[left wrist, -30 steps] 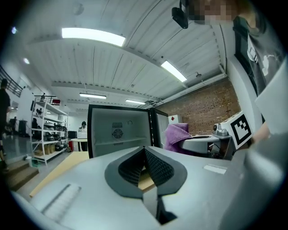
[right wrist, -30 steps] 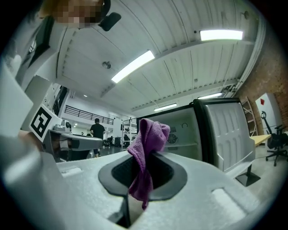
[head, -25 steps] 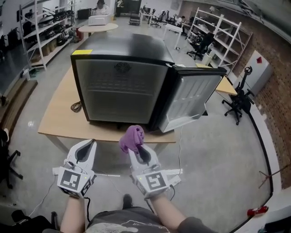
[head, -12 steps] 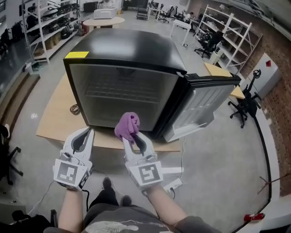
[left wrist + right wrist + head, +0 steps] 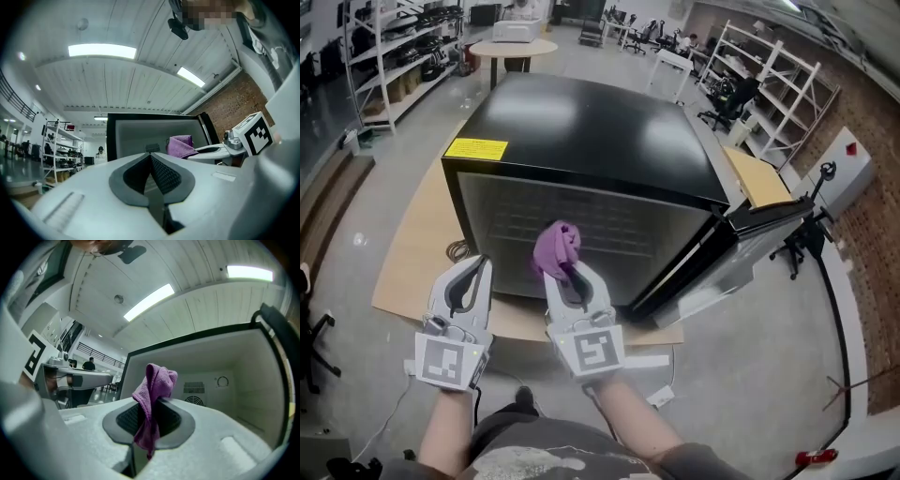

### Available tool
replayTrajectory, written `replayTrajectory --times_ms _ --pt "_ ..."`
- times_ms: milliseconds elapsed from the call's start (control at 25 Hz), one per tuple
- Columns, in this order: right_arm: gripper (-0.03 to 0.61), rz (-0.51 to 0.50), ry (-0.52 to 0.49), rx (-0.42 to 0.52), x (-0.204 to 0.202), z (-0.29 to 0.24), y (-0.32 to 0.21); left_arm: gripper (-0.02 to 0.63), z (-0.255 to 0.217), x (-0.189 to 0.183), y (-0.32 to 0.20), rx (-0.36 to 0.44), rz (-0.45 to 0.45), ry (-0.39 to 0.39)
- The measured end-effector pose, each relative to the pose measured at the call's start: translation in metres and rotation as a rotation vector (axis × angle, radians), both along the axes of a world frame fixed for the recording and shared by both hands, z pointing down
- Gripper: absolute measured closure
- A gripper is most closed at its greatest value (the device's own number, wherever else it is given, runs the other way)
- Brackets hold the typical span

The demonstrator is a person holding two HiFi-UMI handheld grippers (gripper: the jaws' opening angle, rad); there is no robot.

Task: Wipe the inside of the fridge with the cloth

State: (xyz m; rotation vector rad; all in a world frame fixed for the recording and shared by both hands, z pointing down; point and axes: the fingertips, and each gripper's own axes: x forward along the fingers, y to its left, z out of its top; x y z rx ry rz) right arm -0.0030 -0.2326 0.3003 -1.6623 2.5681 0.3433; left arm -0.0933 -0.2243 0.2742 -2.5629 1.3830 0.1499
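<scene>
The fridge (image 5: 581,122) stands on a table (image 5: 408,253) in the middle of the floor, its open front facing the person; its door (image 5: 750,248) swings out to the right, beyond the table's right edge; a cable (image 5: 456,251) lies on the table just left of the fridge; a wire shelf (image 5: 572,220) sits inside it. In front of the opening the left gripper (image 5: 476,267) and right gripper (image 5: 567,272) are side by side, both outside the fridge; the cloth (image 5: 556,246) sits between the right gripper's jaws and sticks up above them. Behind the fridge stands a round table (image 5: 511,47); a shelving rack (image 5: 384,56) lines the far left; a second rack (image 5: 769,66) stands at the far right, with an office chair (image 5: 727,94) before it.
</scene>
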Motion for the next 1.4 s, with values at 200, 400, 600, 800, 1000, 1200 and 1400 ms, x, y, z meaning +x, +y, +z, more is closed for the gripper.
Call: replayTrajectory --times_ms 200,400,600,800,1000,1200,1400 --pt "0.538 -0.018 -0.038 -0.034 -0.034 -0.01 -0.055 0.595 -0.003 -0.024 -0.026 0.011 -0.013 0.019" --pt "0.538 0.004 0.037 -0.01 -0.056 -0.011 -0.093 0.595 0.01 -0.036 -0.037 -0.009 0.011 0.029" --pt "0.538 0.002 0.129 -0.001 -0.069 -0.012 -0.126 0.595 0.01 -0.039 -0.043 -0.002 0.013 0.011" --pt "0.538 -0.087 0.127 0.037 -0.084 -0.014 -0.118 0.595 0.018 -0.04 -0.046 -0.016 -0.015 -0.004" --pt "0.538 -0.152 0.116 0.046 -0.092 -0.013 -0.105 0.595 0.017 -0.04 -0.05 -0.031 -0.068 0.003" --pt "0.538 -0.221 0.115 0.05 -0.096 -0.016 -0.089 0.595 0.012 -0.034 -0.051 -0.017 -0.095 0.002" --pt "0.539 -0.301 0.137 0.047 -0.098 -0.014 -0.069 0.595 0.008 -0.025 -0.055 -0.021 -0.123 0.0"
